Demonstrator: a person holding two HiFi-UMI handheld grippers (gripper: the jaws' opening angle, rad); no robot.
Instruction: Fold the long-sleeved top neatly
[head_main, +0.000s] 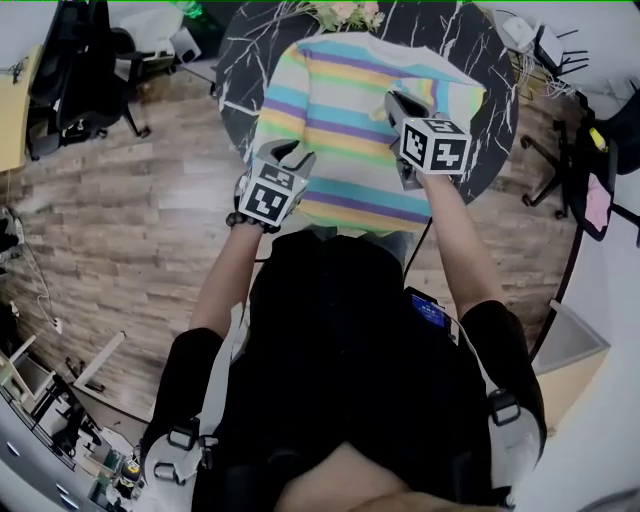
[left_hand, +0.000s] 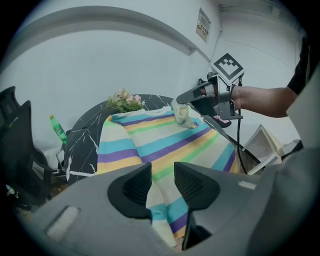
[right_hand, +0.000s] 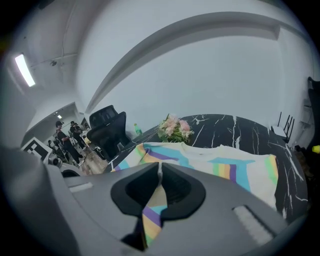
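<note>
The long-sleeved top (head_main: 340, 110), striped in cream, turquoise, purple, yellow and green, lies spread on a round black marble table (head_main: 480, 60). My left gripper (head_main: 285, 152) is at the top's near left edge. In the left gripper view a raised fold of the top (left_hand: 150, 145) runs between the jaws of my left gripper (left_hand: 162, 185), which are shut on it. My right gripper (head_main: 395, 105) is over the top's right part, shut on a thin edge of the striped fabric (right_hand: 155, 210). The left gripper view shows my right gripper (left_hand: 180, 100) lifting a cream bit of cloth (left_hand: 181, 114).
A bunch of pink flowers (head_main: 345, 12) lies at the table's far edge. A green bottle (left_hand: 58, 129) stands beyond the table. A black office chair (head_main: 70, 70) is on the wooden floor at the left. Cables and a chair base (head_main: 545, 160) are at the right. People (right_hand: 65, 140) stand far off.
</note>
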